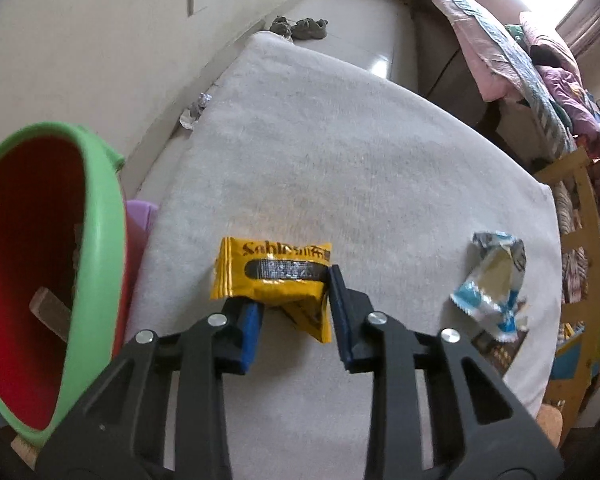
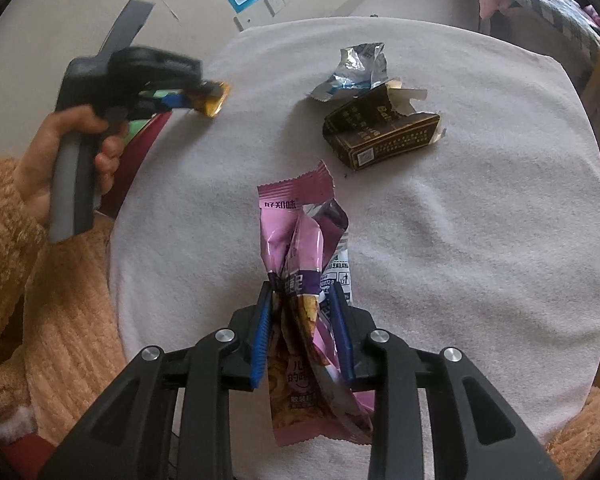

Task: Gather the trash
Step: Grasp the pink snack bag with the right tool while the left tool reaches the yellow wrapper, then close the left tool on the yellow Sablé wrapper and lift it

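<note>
My left gripper [image 1: 296,300] is shut on a yellow snack wrapper [image 1: 272,270] and holds it above the white cloth, beside the red bin with a green rim [image 1: 100,248] at the left. In the right wrist view the left gripper [image 2: 188,100] shows at upper left with the yellow wrapper [image 2: 216,100] in it. My right gripper [image 2: 304,304] is shut on a pink snack wrapper [image 2: 300,240], lifted over the cloth. A blue and silver wrapper [image 2: 352,68] and a torn black carton [image 2: 380,132] lie on the cloth beyond it. The blue wrapper also shows in the left wrist view [image 1: 492,280].
The white cloth [image 2: 480,240] covers a table beside a wall. Crumpled foil [image 1: 194,112] lies on the floor by the wall. Shoes [image 1: 300,26] sit past the far end. A bed with bedding [image 1: 520,60] and a wooden frame [image 1: 580,240] stand at the right.
</note>
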The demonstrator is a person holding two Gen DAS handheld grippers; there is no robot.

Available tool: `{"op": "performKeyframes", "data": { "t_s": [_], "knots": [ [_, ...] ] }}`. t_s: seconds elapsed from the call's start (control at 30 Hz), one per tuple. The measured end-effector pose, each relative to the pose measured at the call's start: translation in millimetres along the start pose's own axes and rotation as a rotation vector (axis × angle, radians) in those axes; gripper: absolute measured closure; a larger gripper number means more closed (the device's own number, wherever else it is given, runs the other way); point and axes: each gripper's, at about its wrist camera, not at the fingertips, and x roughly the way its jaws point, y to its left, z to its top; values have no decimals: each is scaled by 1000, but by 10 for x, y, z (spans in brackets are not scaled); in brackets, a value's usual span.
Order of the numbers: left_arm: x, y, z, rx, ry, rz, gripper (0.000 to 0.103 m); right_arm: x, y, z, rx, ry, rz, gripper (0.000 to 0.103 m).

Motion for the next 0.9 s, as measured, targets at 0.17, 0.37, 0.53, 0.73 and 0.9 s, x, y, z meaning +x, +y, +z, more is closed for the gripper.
{"op": "performKeyframes", "data": {
  "t_s": [0.17, 0.37, 0.53, 0.73, 0.9],
  "knots": [
    [-246, 35, -340, 61, -2, -12, 74, -31, -45, -19, 31, -23, -21, 73],
    [-414, 17, -750, 72, 30, -79, 74, 2, -73, -24, 54, -5, -39, 62],
    [-373, -48, -872, 116, 42, -53, 72, -6, -38, -14, 46, 6, -24, 45],
    [-518, -43, -957, 87, 7, -84, 63, -160, -162, 19, 94, -26, -19, 43],
    [-533, -6, -1032, 73, 9, -92, 60, -189, -229, -2, 120, -25, -13, 43]
  ]
}}
